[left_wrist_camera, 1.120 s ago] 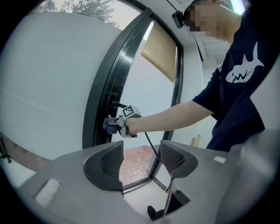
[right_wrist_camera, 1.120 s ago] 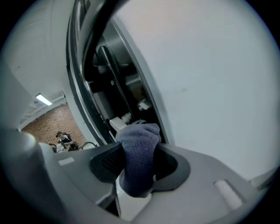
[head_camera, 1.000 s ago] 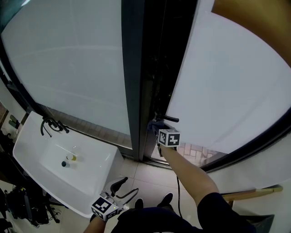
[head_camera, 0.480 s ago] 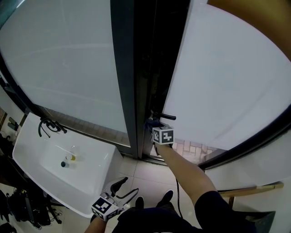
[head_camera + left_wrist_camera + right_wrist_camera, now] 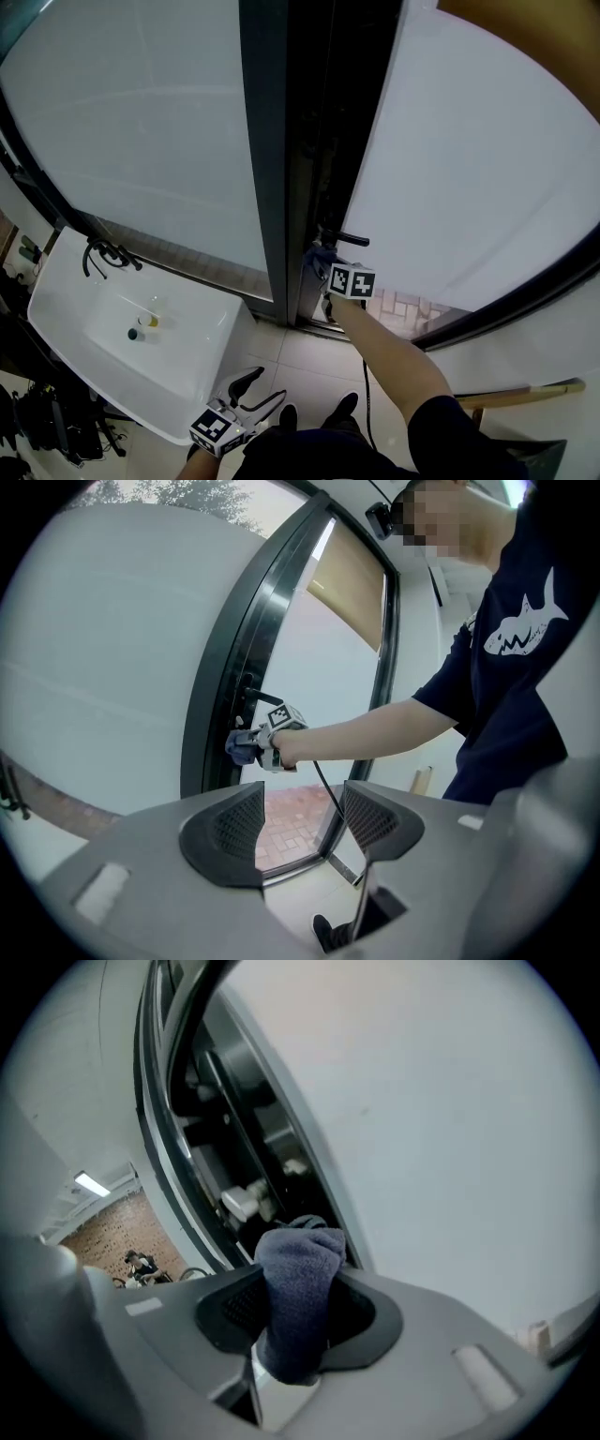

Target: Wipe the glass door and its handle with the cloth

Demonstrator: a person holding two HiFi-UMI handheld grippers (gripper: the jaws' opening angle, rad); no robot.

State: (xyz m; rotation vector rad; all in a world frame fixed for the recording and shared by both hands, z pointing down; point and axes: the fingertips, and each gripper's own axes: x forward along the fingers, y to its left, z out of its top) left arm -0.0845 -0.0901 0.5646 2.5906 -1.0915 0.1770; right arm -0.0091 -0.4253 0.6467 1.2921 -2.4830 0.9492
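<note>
"How many claws is the person working with?"

"Two. The right gripper [image 5: 298,1309] is out at arm's length, jaws pinched on one blue-grey terry cloth [image 5: 298,1283]. The cloth bunches up past the tips, close to the dark metal door frame [image 5: 272,141]."

"And the handle?"

"One black lever handle [image 5: 351,241], just beyond that claw's tip. Whether the cloth touches it I cannot tell. The frosted white glass door [image 5: 469,159] spreads away to the claw's right, and a second frosted pane [image 5: 141,122] lies to its left, so two panes."

"The other claw?"

"The left gripper [image 5: 302,819] hangs low by the person's body, well apart from the door, jaws spread with nothing between them."

"Anything near it?"

"One white rectangular basin [image 5: 197,352], ahead of it and to its left, with one black tap [image 5: 105,255] at the far rim. Two small things lie in the bowl: one yellowish piece [image 5: 148,323] and one dark piece [image 5: 134,337], too small to name."
</note>
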